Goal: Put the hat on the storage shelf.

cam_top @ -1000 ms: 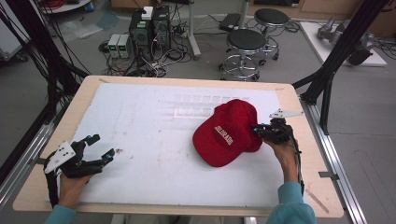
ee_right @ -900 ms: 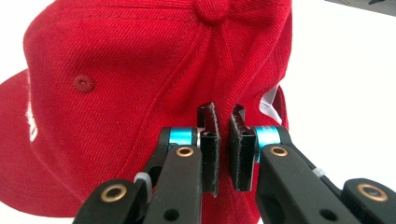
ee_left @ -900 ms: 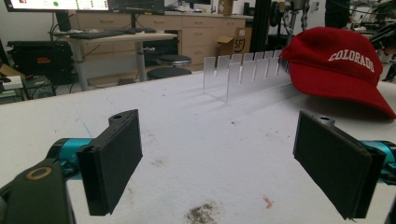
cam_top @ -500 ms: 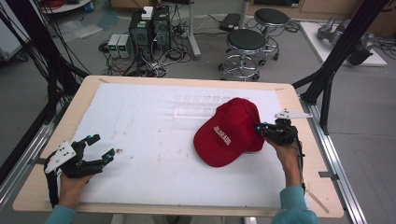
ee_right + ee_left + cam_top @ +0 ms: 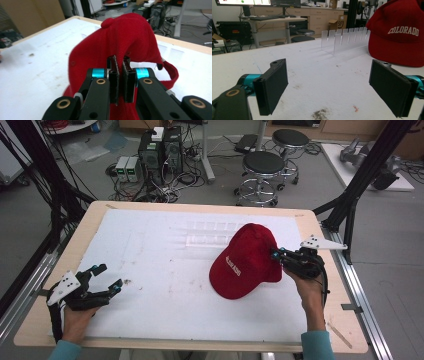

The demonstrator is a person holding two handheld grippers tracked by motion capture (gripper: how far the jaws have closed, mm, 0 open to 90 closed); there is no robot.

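**Thin pinch on the cap could slip**

The left gripper [image 5: 102, 284] rests on the white foam-covered table [image 5: 165, 255] with its jaws spread wide and nothing between them; its pads [image 5: 273, 87] frame bare table. Beyond them stands a clear plastic slotted rack [image 5: 344, 37], with the red fabric baseball cap [image 5: 247, 262] just to its right.

The right gripper [image 5: 278, 255] is clenched on the rear edge of the cap, and only a narrow fold of cloth sits between its fingertips [image 5: 113, 72]. The crown tilts up ahead of them while the brim looks to touch the table. The soft fabric may slide out of so shallow a bite, dropping the cap. Swung forward, it could also knock the light rack over.
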